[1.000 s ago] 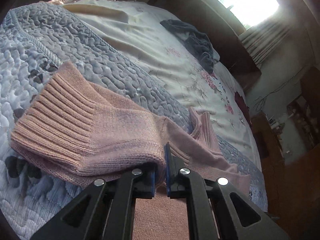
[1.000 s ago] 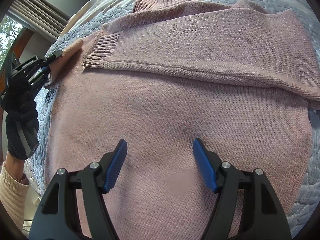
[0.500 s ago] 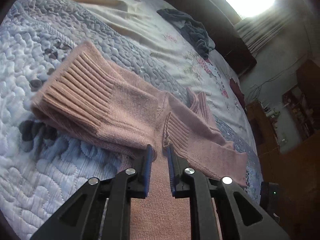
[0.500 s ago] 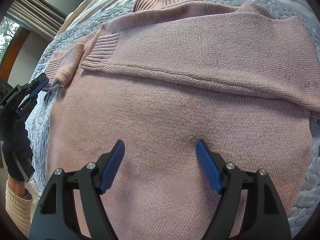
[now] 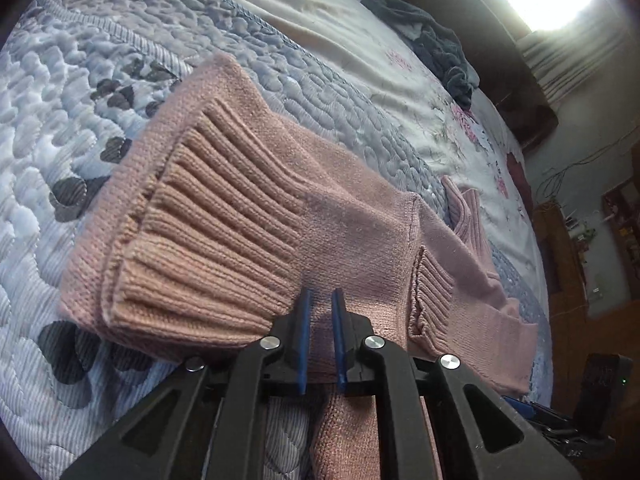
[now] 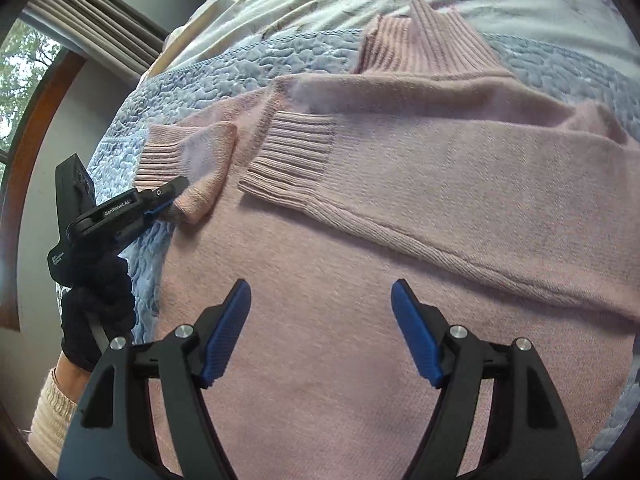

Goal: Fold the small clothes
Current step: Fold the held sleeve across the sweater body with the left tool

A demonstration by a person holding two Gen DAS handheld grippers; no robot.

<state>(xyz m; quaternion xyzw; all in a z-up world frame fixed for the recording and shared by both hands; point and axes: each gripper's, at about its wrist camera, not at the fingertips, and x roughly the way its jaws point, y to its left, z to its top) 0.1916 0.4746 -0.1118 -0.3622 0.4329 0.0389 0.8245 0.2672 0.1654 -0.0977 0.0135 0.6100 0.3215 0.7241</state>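
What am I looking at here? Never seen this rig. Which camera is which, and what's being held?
No robot arm: a person holds a two-finger claw in each hand, with a fisheye camera on each that looks forward along the fingers.

The left wrist view shows the left claw, its blue pads nearly together on the folded left sleeve of a pink knit sweater. Whether it grips the knit or has just let go, I cannot tell.

The right wrist view shows the right claw open above the sweater's body, holding nothing. The same view shows the left claw from outside, in a dark-gloved hand.

The sweater lies on a blue quilt on a bed; a dark garment lies further back.
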